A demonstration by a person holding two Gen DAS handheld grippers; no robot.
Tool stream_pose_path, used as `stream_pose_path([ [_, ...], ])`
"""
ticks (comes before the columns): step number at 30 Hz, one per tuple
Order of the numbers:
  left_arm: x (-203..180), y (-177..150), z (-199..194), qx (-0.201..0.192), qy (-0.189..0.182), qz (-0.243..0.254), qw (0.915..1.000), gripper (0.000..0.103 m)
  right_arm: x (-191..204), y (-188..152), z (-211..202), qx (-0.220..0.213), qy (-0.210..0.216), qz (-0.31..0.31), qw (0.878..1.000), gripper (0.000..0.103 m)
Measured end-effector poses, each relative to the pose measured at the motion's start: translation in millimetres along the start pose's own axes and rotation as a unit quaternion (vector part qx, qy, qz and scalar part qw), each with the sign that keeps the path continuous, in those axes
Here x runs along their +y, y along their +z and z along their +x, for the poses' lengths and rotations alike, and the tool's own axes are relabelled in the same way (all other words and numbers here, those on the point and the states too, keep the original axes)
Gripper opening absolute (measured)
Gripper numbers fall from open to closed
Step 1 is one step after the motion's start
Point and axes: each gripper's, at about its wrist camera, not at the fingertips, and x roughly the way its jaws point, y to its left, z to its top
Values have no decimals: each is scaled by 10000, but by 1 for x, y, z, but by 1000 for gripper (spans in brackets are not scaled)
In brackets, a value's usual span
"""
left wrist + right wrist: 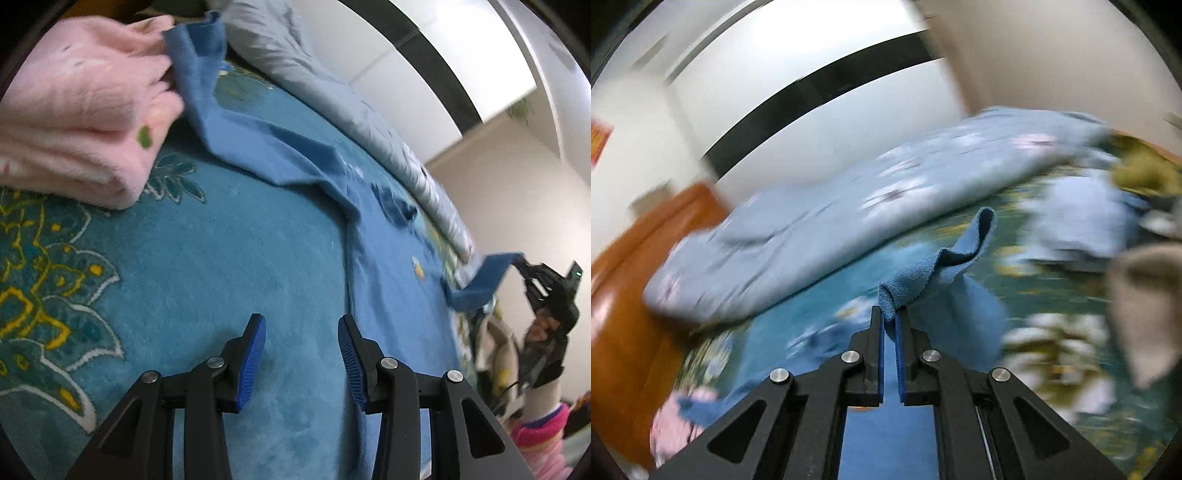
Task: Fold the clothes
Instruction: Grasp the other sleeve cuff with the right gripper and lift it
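my right gripper is clamped on a sleeve of the soft blue fleece top sprawled across the teal floral blanket; left gripper gapes empty. thin pinch, so a hard tug could slip it free.

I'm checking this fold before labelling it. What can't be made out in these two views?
- Right wrist view: motion blur smears the pale blue quilt and the clothes pile.
- Left wrist view: the blue shirt runs behind the left gripper, its lower hem hidden.
- Left wrist view: right gripper too small to read its jaws.
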Motion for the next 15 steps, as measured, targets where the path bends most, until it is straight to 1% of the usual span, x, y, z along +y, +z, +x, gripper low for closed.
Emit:
stream_pose_path([
  [2,-1,2,-2,-20,5,9,10000,44,37,-10,32,256,267,-294,9989,5],
  [4,-1,4,-5,-51,48,36,10000,45,69,-22,62,555,542,-393,9962,5],
  [8,5,7,-9,-103,192,21,9998,44,125,-55,116,1111,956,-681,9869,5],
  [11,12,9,-10,-115,298,-58,9995,45,145,-89,149,1632,1178,-714,9769,5],
  [15,15,11,-11,-109,405,-77,9991,45,160,-125,177,2131,1166,-836,9664,5],
])
